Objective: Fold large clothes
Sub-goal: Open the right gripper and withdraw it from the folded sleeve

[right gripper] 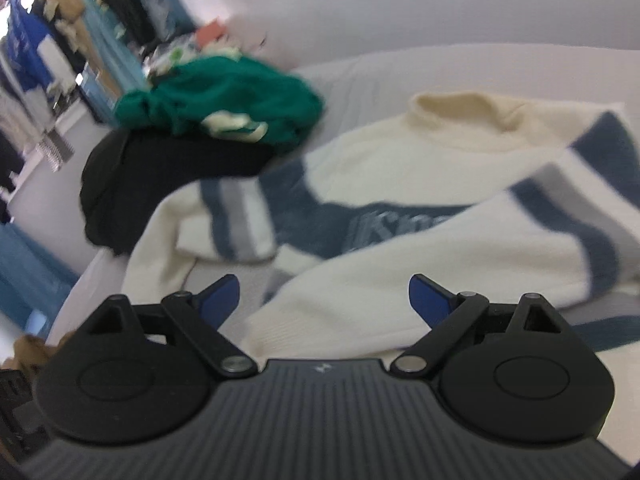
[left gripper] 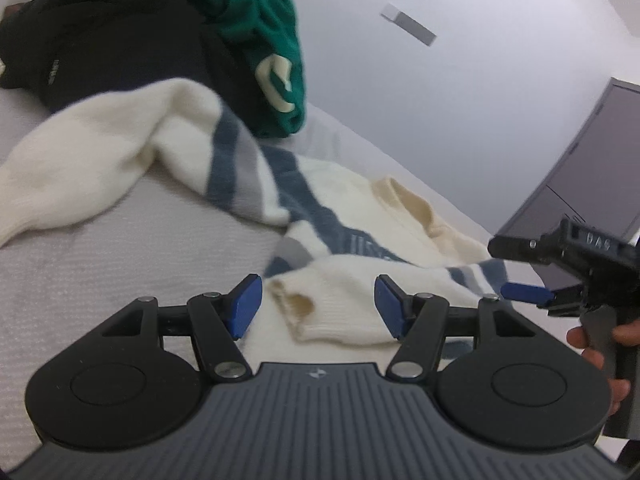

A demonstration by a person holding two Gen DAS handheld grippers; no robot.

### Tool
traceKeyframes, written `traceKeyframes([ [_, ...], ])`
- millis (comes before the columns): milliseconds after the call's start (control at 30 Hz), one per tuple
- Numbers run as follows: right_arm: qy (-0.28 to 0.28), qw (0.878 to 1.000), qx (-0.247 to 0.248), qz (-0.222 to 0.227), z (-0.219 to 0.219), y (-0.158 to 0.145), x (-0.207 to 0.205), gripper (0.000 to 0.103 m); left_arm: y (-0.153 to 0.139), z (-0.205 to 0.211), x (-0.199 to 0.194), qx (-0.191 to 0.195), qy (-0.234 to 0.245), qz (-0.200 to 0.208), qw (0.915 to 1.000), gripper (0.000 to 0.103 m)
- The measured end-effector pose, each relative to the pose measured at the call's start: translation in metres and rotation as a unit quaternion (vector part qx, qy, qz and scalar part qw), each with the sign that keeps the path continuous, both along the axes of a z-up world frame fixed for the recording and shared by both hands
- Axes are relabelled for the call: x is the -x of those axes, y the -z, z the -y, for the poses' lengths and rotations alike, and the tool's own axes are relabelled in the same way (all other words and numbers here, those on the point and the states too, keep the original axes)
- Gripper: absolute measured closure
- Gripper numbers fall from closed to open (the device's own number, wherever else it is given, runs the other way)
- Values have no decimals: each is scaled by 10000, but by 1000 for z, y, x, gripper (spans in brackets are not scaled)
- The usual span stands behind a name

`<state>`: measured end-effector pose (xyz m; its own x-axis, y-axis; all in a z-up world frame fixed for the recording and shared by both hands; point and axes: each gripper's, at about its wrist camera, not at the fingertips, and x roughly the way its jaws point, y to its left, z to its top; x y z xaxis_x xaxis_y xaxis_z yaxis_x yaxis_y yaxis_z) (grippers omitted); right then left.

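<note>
A: The jaws of the left gripper (left gripper: 318, 306) stand half open around a sleeve cuff (left gripper: 320, 312), not pressing; the right gripper (right gripper: 324, 300) is wide open, empty.

B: The sweater (right gripper: 400, 184) lies on the bed (left gripper: 120, 256), collar (right gripper: 460, 110) toward the wall, sleeves crossed inward, probably for folding. Dark clothes (right gripper: 168, 176) lie beside it.

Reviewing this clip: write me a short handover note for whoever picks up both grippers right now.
Left gripper: open, a cream cuff between its pads, not pinched.
Right gripper: open, holding nothing, above the near sleeve.
Cream sweater with blue stripes lies on the bed, one sleeve laid across the chest.
Green and black garments are piled behind, unfolded.
Left: finish the sweater, then the pile.
</note>
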<state>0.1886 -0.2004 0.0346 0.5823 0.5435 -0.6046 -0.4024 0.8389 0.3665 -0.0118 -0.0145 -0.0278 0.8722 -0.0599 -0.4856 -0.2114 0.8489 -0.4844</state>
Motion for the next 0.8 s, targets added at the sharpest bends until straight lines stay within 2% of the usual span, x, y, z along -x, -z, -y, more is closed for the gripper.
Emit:
traceKeyframes([
  [67,240,9996,-108,73,20,10,-2,10,2,7,-7,-53,103,-25,9999,36],
  [167,521,9982,47,285,45,30,-6,11,6,21,-24,-126,320,-139,9993,36],
  [200,594,9975,115,372,52,37,-8,14,8,26,-32,-196,399,-183,9988,36],
  [233,669,9967,178,420,59,44,-11,22,10,32,-39,-279,471,-222,9983,36],
  [367,898,9948,167,445,79,65,-30,31,14,56,-68,-756,809,-326,9933,36],
  [500,931,9913,236,895,88,73,-50,35,22,72,-104,-1342,1027,-373,9849,36],
  [533,929,9902,258,1013,89,74,-55,37,26,74,-113,-1393,1028,-415,9840,36],
  [600,982,9882,302,1137,91,79,-67,48,35,73,-129,-1376,1003,-537,9839,36],
  [700,1117,9868,447,1085,95,94,-86,51,53,69,-145,-1289,957,-695,9846,36],
  [800,1119,9886,409,922,101,113,-103,53,68,69,-155,-1365,982,-812,9824,36],
])
